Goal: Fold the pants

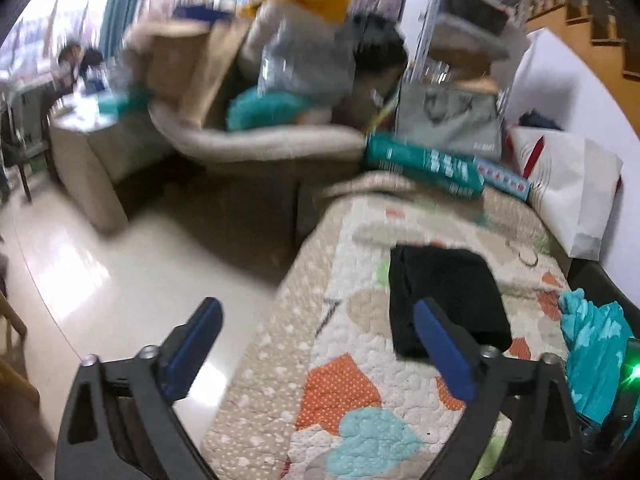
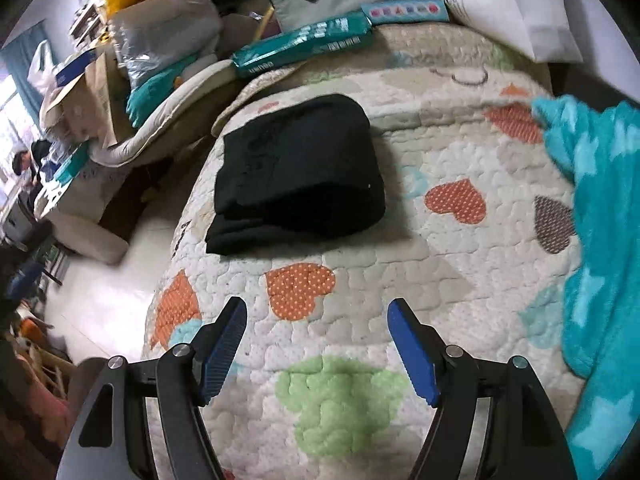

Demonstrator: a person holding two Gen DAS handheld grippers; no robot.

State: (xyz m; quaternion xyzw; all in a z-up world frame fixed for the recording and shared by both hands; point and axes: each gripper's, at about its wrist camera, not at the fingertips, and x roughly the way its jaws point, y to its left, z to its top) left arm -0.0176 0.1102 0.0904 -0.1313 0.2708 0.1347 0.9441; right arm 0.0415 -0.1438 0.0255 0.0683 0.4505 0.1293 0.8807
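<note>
Black pants lie folded into a compact rectangle on the quilted bed cover with heart patches, near its left edge. They also show in the left wrist view, partly behind the right finger. My left gripper is open and empty, held above the bed's edge, to the near left of the pants. My right gripper is open and empty, hovering over the quilt just short of the pants.
A teal fleece blanket lies bunched on the bed's right side. Teal packages and a white paper bag sit at the bed's far end. A cluttered sofa and shiny floor lie to the left.
</note>
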